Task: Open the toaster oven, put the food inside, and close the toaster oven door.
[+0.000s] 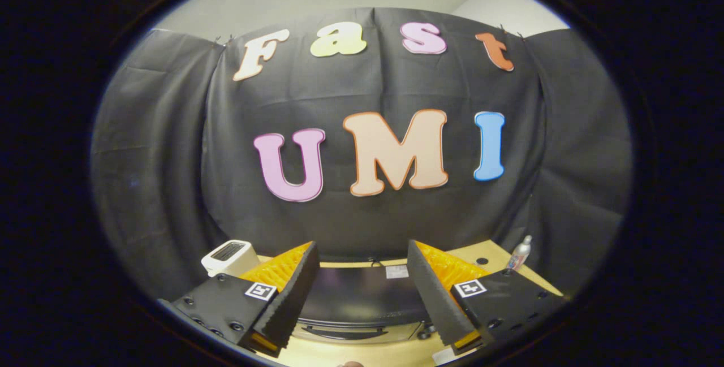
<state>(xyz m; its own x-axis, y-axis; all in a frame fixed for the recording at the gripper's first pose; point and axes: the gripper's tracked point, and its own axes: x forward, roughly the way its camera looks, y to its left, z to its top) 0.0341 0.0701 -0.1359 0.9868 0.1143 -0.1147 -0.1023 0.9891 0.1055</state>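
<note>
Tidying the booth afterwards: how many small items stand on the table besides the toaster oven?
2: a white appliance beyond the open fingers on one side, a small bottle on the other. More may be hidden.

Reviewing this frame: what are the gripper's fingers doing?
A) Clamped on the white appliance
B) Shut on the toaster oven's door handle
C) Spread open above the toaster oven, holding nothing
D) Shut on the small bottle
C: the gripper has its fingers wide apart with the dark toaster oven showing between them, touching nothing.
</note>
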